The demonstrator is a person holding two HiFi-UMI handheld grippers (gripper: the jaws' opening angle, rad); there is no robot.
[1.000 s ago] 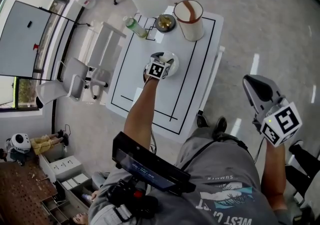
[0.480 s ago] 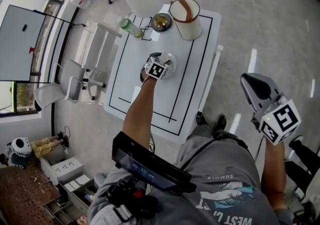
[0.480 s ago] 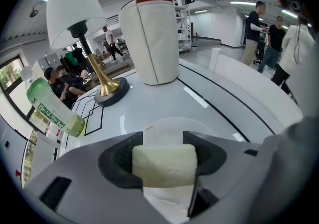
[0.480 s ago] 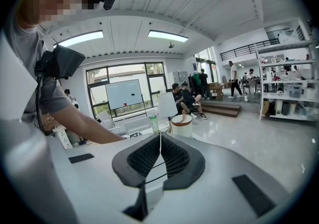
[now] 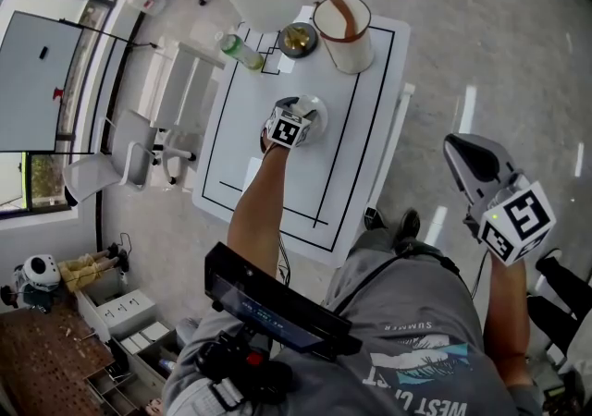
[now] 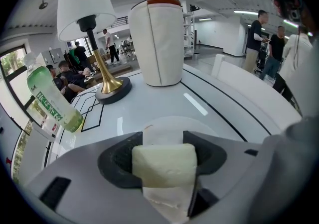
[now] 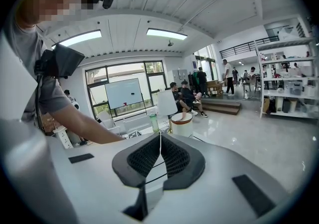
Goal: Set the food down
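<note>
**A:** Where's the food right now?

**B:** In the left gripper (image 5: 296,120), with the jaws pinching a pale, soft-looking block of food (image 6: 164,166). A white sheet, maybe a wrapper, is caught in with it. The block sits over the white plate (image 6: 212,127) near the middle of the table (image 5: 356,160). I can't tell whether it touches the plate.

**A:** What's around the plate?

**B:** From the plate in the head view, the lamp (image 6: 84,11) with its gold base and the white cylindrical container (image 6: 158,44) are toward 12 o'clock. The green bottle (image 6: 52,101) is near 11. All of them are well apart from the plate, so nothing crowds the drop.

**A:** And the right gripper (image 7: 158,161)?

**B:** Its jaws are pressed together on nothing, and it's held off the table at about 4 o'clock. It isn't needed here.

**A:** So how should the block be set down?

**B:** I'd lower it until it rests on the plate, then part the jaws slowly — it looks squashy and may cling to a pad. I'd lift straight up and watch that the sheet doesn't drag the block off-centre.
</note>
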